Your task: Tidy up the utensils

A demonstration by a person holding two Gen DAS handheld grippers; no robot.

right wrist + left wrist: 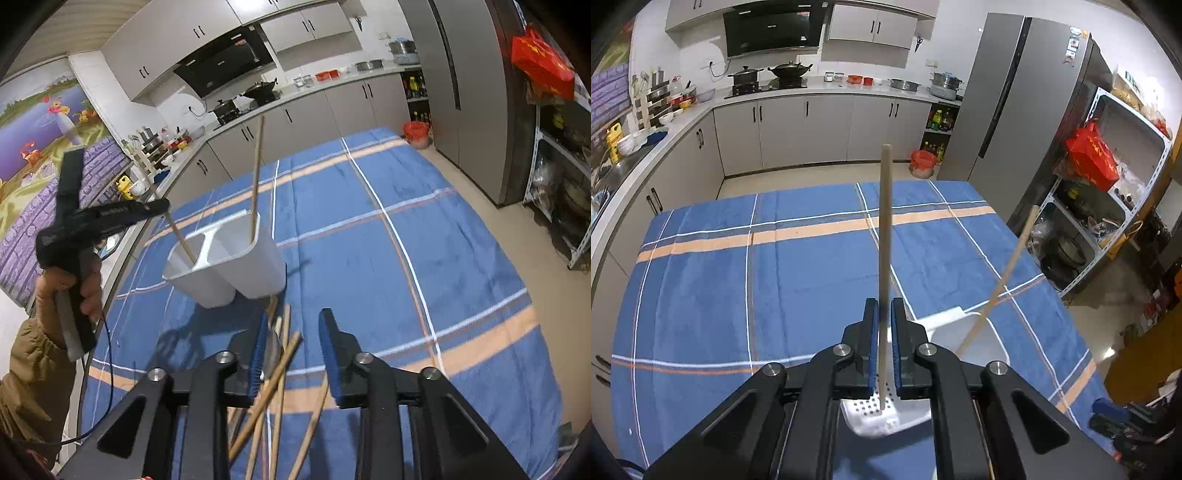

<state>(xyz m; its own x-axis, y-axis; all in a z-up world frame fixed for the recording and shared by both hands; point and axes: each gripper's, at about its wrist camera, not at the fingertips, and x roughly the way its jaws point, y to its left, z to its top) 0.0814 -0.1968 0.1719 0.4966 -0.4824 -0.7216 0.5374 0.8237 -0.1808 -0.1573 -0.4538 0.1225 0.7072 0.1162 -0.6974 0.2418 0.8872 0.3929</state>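
Note:
My left gripper (884, 306) is shut on a wooden chopstick (885, 221) that stands almost upright. Its lower end reaches down into a white two-compartment holder (975, 343) with a perforated floor. A second chopstick (1004, 280) leans in the other compartment. In the right wrist view a hand holds the left gripper (160, 206) above the holder (243, 269), its chopstick (181, 240) slanting into the left compartment. My right gripper (295, 317) is open, low over a loose pile of chopsticks (280, 365) and a metal spoon (273, 350); its pads press on nothing.
A blue checked tablecloth (775, 277) covers the table. Kitchen counters with pots (783, 70) run along the back and left, and a grey fridge (1008, 103) and a metal shelf rack (1108, 206) stand to the right. A person's sleeve (33, 362) is at the left.

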